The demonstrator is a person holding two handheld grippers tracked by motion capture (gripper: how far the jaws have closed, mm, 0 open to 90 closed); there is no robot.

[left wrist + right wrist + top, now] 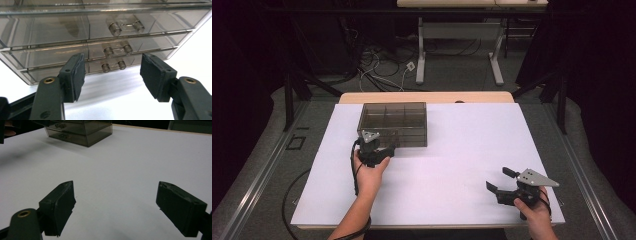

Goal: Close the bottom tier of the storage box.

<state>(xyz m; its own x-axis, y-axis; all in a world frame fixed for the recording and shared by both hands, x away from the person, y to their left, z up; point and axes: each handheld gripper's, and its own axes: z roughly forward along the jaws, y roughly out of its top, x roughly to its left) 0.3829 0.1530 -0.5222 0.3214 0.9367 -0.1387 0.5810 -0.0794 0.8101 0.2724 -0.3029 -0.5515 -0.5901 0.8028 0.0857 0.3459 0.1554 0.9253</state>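
A smoky clear plastic drawer box [394, 122] stands on the white table toward the back left. In the left gripper view its three stacked drawers [100, 35] face me, each with a small two-peg handle; the lowest handle [111, 66] lies just beyond my jaws. My left gripper [381, 150] is open right at the box's front, with nothing between its pads [77, 75]. My right gripper [499, 181] is open near the front right of the table, far from the box [78, 131], with only white table between its pads [60, 205].
The white table top [452, 165] spreads between the two grippers. A wooden strip [427, 97] edges its far side. Beyond it are floor cables [377, 70] and a desk frame [459, 45]. Dark curtains hang at both sides.
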